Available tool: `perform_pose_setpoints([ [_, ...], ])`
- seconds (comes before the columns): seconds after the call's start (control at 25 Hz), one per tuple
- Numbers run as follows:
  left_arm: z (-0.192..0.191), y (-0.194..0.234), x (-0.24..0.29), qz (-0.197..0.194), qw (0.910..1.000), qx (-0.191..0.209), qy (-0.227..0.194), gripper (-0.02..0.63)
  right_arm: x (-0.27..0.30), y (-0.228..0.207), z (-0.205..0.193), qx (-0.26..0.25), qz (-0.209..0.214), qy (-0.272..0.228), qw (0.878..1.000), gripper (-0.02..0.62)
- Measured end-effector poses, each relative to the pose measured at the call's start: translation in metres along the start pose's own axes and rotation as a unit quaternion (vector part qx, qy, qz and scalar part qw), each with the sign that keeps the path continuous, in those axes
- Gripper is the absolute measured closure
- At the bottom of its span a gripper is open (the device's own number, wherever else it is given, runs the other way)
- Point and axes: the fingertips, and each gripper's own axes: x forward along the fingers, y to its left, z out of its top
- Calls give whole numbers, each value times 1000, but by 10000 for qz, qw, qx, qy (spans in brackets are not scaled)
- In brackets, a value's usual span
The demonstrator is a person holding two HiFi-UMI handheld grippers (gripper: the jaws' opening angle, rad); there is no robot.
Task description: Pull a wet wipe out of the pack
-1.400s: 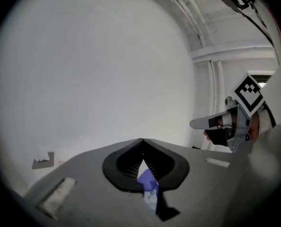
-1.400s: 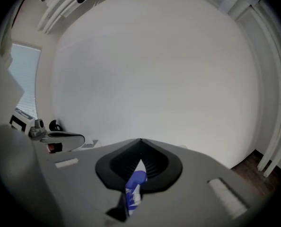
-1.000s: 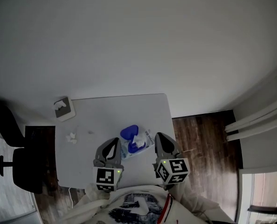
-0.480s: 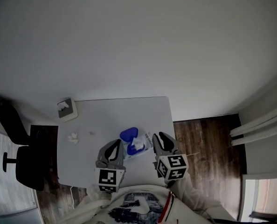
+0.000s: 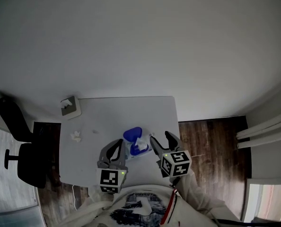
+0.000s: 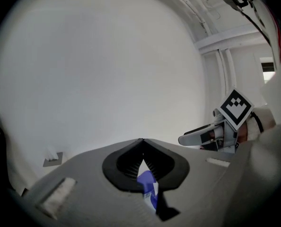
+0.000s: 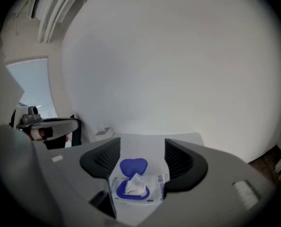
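Note:
The wet wipe pack (image 5: 141,149) lies on the grey table (image 5: 126,112), its blue lid (image 5: 132,134) flipped open. A white wipe (image 7: 136,185) sticks up from the blue-rimmed opening. My left gripper (image 5: 118,146) is at the pack's left edge; in the left gripper view its jaws meet, with the blue-and-white pack edge (image 6: 149,189) pinched low between them. My right gripper (image 5: 163,141) hovers at the pack's right side. Its jaws have just been opening and stand apart, with nothing between them. In the right gripper view (image 7: 141,155) the pack (image 7: 152,193) lies beyond them.
A small grey-white box (image 5: 70,107) sits at the table's far left corner, and a crumpled white scrap (image 5: 76,136) lies near the left edge. A black office chair (image 5: 22,164) stands left of the table. Wood floor (image 5: 206,136) lies to the right.
My right gripper's jaws were together and now stand apart, and it has sunk closer to the pack. The left gripper and the pack have stayed put.

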Motion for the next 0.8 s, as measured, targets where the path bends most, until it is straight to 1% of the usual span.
perform_pose_setpoints([
  [0.12,-4,4,-2,80,10000,-40,43,601,9,3,-13,27,200,224,9995,285],
  [0.24,-8,8,-4,150,9998,-73,90,601,19,8,-29,71,479,460,9978,230],
  [0.32,-11,10,-4,185,9997,-80,120,601,25,10,-42,66,675,648,9956,154],
  [0.36,-12,10,-4,201,9997,-88,134,601,28,11,-49,29,761,745,9943,129],
  [0.52,-15,12,-5,256,9994,-105,193,601,37,16,-72,-235,1100,1078,9878,65],
  [0.64,-16,14,-6,299,9993,-112,201,601,42,23,-93,-559,1451,1392,9780,12],
  [0.8,-17,16,-7,333,9991,-91,246,601,46,29,-120,-1047,1947,1857,9574,6],
])
